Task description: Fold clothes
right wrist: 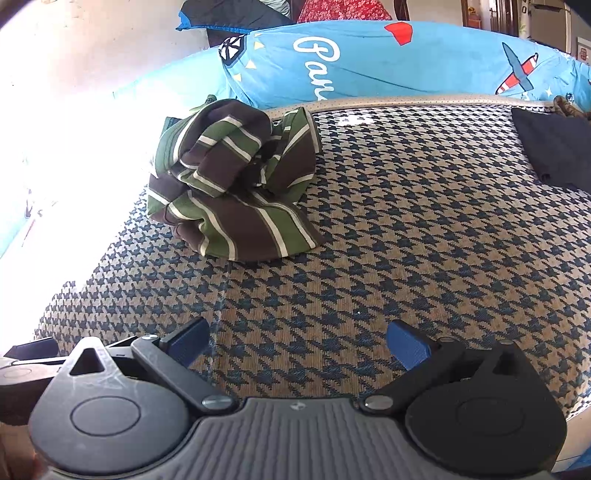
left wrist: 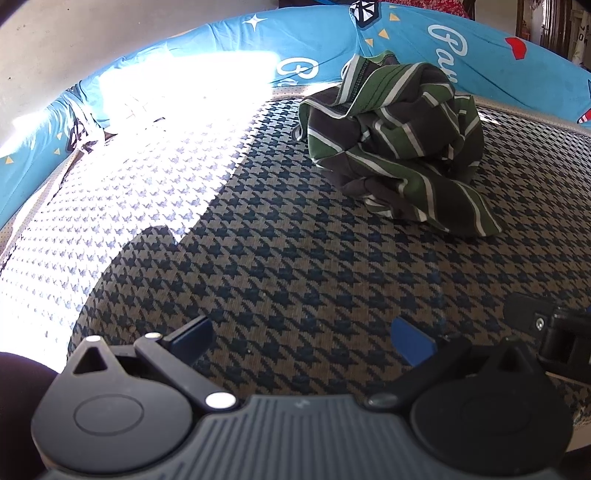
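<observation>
A mattress (right wrist: 406,229) covered in tan-and-navy houndstooth fabric fills most of both wrist views; its left part is washed out by strong sunlight. Along its far edge runs a bright blue bedsheet (right wrist: 388,62) printed with white script, yellow triangles, a red shape and a small aeroplane. A pale wall (left wrist: 92,33) rises behind it at the upper left.

The striped garment (right wrist: 236,184), brown and green with thin white stripes, lies crumpled in a heap on the mattress near the far edge, just in front of the blue sheet. In the left wrist view the same heap (left wrist: 399,144) sits right of centre; in the right wrist view it sits left of centre, so it lies between the two claws' lines of sight and well ahead of both.

A flat black cloth (right wrist: 554,147) rests on the mattress at the far right of the right wrist view, apart from the striped garment.

The left claw (left wrist: 301,338) hovers low over bare houndstooth with its blue-padded fingers (left wrist: 412,341) spread wide and nothing between them. The right claw (right wrist: 297,339) is likewise spread wide over bare mattress, with nothing held. Part of the right claw's black body shows at the lower right edge of the left wrist view.
</observation>
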